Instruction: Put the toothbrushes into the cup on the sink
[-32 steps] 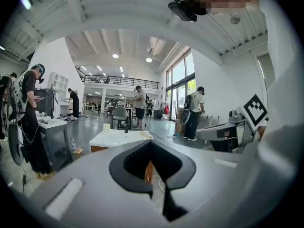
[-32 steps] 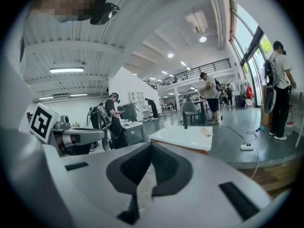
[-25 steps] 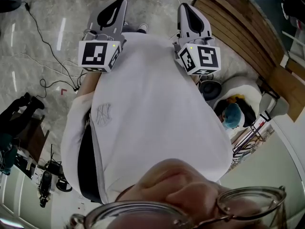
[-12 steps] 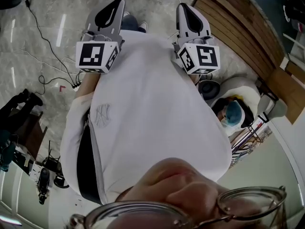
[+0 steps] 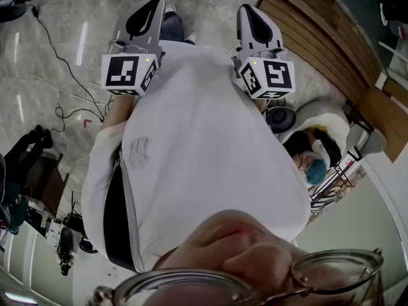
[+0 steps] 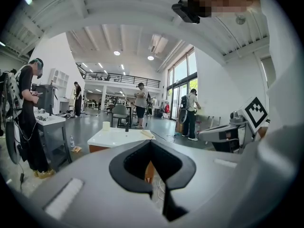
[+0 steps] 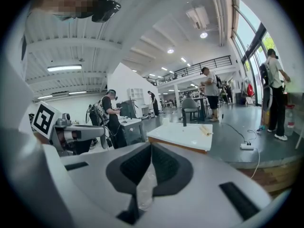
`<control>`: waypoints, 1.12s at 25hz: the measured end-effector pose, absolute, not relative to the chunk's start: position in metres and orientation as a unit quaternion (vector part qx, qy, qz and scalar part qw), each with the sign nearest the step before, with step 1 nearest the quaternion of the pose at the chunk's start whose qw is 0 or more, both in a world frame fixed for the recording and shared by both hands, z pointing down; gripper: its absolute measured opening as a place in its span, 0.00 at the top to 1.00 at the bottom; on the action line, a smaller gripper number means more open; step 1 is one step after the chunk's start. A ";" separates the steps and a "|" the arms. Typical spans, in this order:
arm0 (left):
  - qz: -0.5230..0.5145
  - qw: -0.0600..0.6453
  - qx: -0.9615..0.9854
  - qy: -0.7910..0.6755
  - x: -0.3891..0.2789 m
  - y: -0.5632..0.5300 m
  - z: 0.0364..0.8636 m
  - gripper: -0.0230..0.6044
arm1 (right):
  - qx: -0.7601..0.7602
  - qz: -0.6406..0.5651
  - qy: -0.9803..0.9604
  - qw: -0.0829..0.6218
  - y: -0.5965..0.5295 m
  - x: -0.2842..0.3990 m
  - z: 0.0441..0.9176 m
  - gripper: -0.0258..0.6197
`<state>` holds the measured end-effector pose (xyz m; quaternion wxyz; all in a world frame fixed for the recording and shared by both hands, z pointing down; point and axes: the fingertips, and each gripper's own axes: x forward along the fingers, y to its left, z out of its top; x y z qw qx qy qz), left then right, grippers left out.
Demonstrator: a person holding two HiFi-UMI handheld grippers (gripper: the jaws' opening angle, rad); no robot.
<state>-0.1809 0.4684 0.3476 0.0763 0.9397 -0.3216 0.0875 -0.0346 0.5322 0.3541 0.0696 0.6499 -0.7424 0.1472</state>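
Left gripper (image 6: pixel 151 142) and right gripper (image 7: pixel 151 145) each hold their dark ribbed jaws closed tip to tip, with nothing between them. Only their views show the white-topped sink (image 6: pixel 114 137) well ahead, where a pale round cup (image 6: pixel 106 126) stands and thin yellowish toothbrushes (image 6: pixel 146 133) lie apart from it. The head view shows just a white shirt (image 5: pixel 191 139) above the marble floor (image 5: pixel 57 37).

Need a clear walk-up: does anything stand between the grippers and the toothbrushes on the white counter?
Nothing visible does. Only open floor shows between the left gripper, the right gripper and the counter; the toothbrushes lie exposed at its edge.
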 end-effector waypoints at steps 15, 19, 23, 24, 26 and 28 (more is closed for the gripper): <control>0.078 0.075 0.950 -0.294 -0.180 0.333 0.327 0.95 | 0.688 0.145 -0.706 0.081 0.416 -0.024 0.331 0.94; 0.078 0.074 0.950 -0.293 -0.192 0.300 0.325 0.95 | 0.694 0.143 -0.701 0.086 0.384 -0.032 0.332 0.95; 0.084 0.077 0.949 -0.295 -0.208 0.274 0.332 0.95 | 0.698 0.144 -0.696 0.083 0.357 -0.043 0.337 0.95; 0.085 0.077 0.949 -0.295 -0.211 0.269 0.334 0.95 | 0.700 0.144 -0.694 0.083 0.353 -0.045 0.339 0.95; 0.085 0.078 0.949 -0.294 -0.217 0.262 0.337 0.95 | 0.703 0.145 -0.691 0.085 0.346 -0.049 0.341 0.94; 0.083 0.080 0.949 -0.293 -0.221 0.257 0.338 0.95 | 0.704 0.145 -0.690 0.088 0.340 -0.052 0.341 0.95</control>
